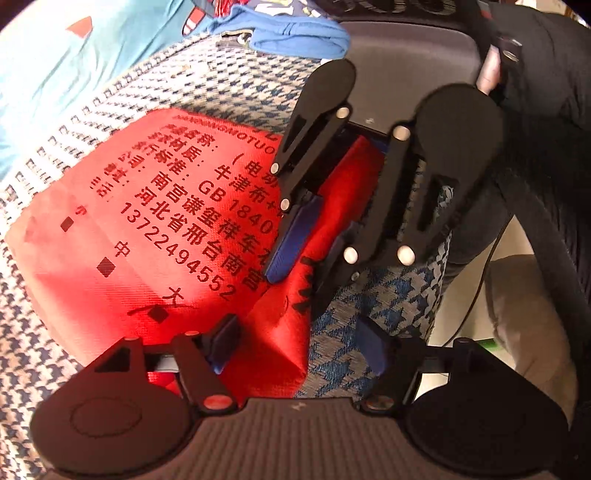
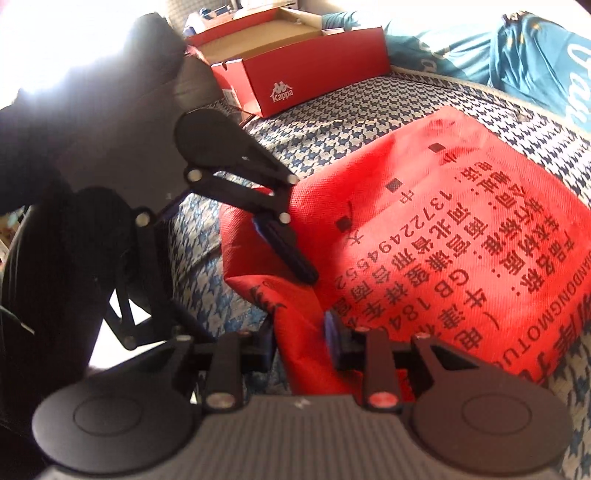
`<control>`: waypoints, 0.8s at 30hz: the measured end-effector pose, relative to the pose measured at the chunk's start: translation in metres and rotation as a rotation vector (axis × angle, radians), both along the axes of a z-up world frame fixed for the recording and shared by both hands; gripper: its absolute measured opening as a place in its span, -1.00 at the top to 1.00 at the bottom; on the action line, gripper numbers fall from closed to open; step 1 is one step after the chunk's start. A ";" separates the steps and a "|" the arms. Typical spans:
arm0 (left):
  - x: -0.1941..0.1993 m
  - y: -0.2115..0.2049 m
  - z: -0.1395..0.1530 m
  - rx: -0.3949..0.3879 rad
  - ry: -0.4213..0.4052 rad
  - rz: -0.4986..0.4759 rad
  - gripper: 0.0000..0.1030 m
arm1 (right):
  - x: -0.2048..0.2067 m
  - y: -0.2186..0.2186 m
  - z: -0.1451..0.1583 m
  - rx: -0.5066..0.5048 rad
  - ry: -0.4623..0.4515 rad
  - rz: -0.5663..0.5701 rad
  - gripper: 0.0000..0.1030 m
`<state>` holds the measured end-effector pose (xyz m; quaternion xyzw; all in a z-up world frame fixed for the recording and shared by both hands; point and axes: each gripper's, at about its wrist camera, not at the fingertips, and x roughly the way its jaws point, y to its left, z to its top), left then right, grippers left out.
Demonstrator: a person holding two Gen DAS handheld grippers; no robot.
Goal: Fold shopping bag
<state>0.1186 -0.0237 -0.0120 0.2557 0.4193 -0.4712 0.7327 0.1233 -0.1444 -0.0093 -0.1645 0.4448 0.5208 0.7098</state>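
Note:
A red woven shopping bag (image 1: 122, 236) printed with black Chinese text lies on a blue-and-white houndstooth bedspread (image 1: 59, 325); it also shows in the right wrist view (image 2: 461, 236). Its near edge is folded up into a ridge. My left gripper (image 1: 299, 341) is open, its fingers astride the bag's folded corner (image 1: 280, 332). My right gripper (image 2: 301, 338) is open with the raised bag edge (image 2: 295, 295) between its fingers. Each gripper shows in the other's view: the right (image 1: 317, 254) over the bag's edge, the left (image 2: 291, 254) resting on the fold.
An open red Kappa shoebox (image 2: 295, 74) stands at the far edge of the bed. Teal and blue clothes (image 2: 535, 62) lie at the back; blue fabric (image 1: 295, 33) too. A dark grey case (image 1: 406, 62) and the person's dark-clad legs (image 1: 535, 166) are to the right.

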 end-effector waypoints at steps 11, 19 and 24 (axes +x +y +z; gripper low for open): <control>0.015 0.009 0.009 -0.015 0.073 -0.009 0.04 | 0.009 -0.006 -0.004 0.031 0.070 -0.027 0.51; 0.046 0.028 0.004 -0.101 0.215 0.052 0.10 | 0.003 -0.003 -0.002 0.015 0.037 -0.005 0.51; 0.065 0.031 0.002 -0.112 0.314 0.028 0.10 | -0.011 0.003 0.002 -0.031 -0.059 0.029 0.51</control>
